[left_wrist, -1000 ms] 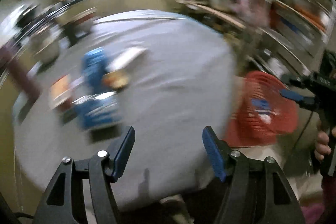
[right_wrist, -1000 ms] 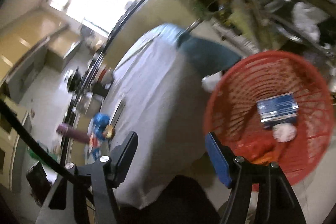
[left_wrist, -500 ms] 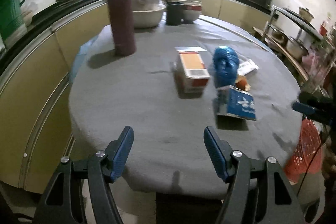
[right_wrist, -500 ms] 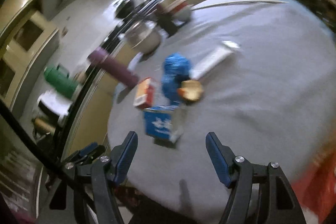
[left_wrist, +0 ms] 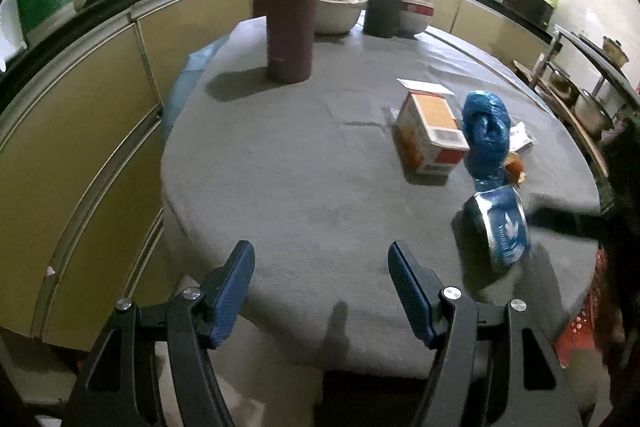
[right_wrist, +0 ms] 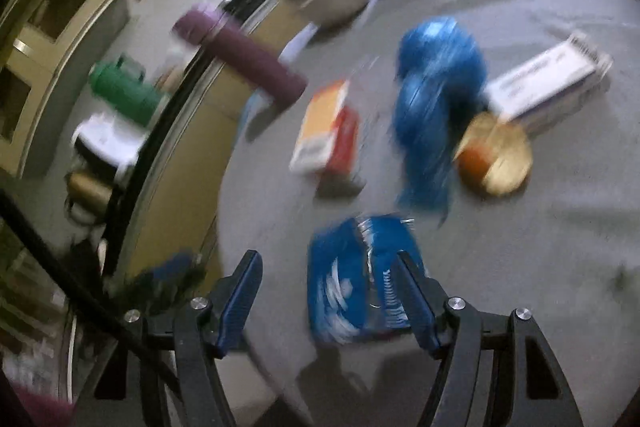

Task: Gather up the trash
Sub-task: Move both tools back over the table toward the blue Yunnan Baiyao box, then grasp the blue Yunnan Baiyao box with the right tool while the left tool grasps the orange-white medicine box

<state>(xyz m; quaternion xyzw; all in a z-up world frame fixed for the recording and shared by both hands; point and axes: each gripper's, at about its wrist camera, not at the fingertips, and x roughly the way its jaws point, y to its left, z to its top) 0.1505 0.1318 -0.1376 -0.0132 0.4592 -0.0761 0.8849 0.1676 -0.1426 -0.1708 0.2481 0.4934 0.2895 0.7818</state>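
Note:
Trash lies on the grey-clothed round table [left_wrist: 304,187]: an orange and white carton [left_wrist: 432,133], a knotted blue plastic bag [left_wrist: 486,135], a blue foil packet [left_wrist: 502,227], a white box [left_wrist: 522,139] and a small orange round piece [left_wrist: 514,169]. My left gripper [left_wrist: 320,255] stands open over the near table edge, well left of the trash, with nothing between its fingers. In the blurred right wrist view, my right gripper [right_wrist: 328,259] is open just over the blue packet [right_wrist: 356,287]. Its right finger overlaps the packet, without pressing it. The blue bag [right_wrist: 436,99] and carton [right_wrist: 326,127] lie beyond.
A tall maroon flask [left_wrist: 290,7] stands at the table's far left, with a pot [left_wrist: 336,15] and a dark cup [left_wrist: 382,15] behind it. Yellow cabinets [left_wrist: 80,147] curve along the left. A red basket [left_wrist: 584,315] shows below the table's right edge.
Both views have swung away from the red basket onto the table. The left one now faces the flask side. The right gripper has come close over the blue packet.

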